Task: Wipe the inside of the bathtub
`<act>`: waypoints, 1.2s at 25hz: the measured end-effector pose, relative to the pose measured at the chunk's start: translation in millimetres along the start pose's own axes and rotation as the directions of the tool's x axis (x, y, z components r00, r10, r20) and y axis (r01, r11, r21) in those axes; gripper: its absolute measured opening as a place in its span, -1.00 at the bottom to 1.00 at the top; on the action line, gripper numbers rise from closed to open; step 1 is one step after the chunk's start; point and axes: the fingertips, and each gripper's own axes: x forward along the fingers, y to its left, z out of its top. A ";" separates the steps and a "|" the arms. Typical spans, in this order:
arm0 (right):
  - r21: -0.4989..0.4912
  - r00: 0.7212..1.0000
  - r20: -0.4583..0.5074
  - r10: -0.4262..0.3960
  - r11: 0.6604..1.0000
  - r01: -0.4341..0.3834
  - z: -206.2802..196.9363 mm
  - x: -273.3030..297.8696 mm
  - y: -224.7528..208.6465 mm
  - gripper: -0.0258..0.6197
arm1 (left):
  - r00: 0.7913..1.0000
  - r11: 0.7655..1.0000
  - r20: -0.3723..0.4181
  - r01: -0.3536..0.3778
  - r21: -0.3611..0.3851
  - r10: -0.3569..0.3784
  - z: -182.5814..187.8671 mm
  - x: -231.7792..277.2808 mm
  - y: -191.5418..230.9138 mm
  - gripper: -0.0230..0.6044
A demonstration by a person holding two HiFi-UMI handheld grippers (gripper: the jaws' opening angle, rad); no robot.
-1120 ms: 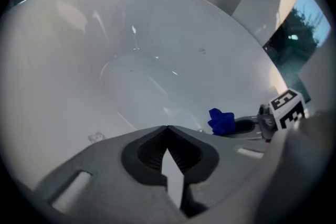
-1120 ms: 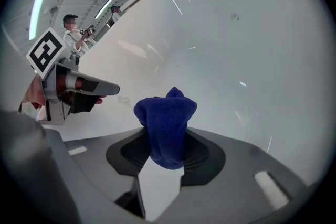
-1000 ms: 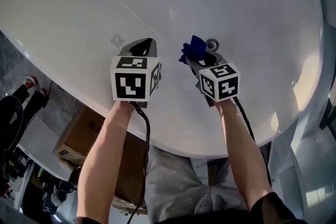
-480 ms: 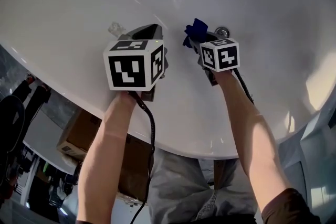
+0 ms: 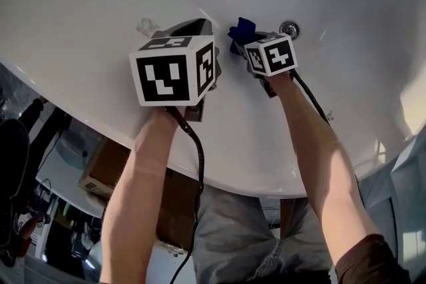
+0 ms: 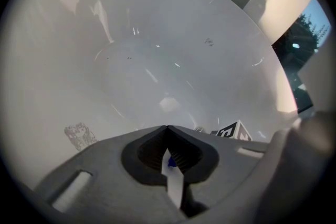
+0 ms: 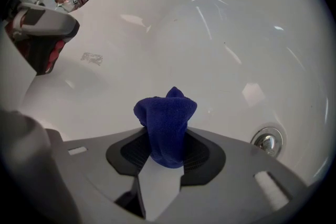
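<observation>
Your right gripper (image 7: pixel 165 139) pinches the soft, light blue cloth (image 7: pixel 167 113) by its bunch, the tip protruding ahead of the jaws toward the slick bathtub (image 7: pixel 210 50) wall; grip it deep against slipping, left gripper (image 6: pixel 167 134) pressed together, empty.

Two tools (image 5: pixel 197 26) (image 5: pixel 247 44), apparently one cloth (image 7: pixel 165 118)

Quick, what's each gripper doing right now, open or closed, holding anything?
Left gripper: closed, holding nothing.
Right gripper: closed on the blue cloth.
</observation>
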 end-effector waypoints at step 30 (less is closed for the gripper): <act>-0.286 0.931 -0.113 0.346 0.886 -0.364 -41.7 -58.7 98.6 -0.43 | 0.992 0.981 -0.031 -0.114 0.156 0.120 -26.1 10.9 4.9 -0.92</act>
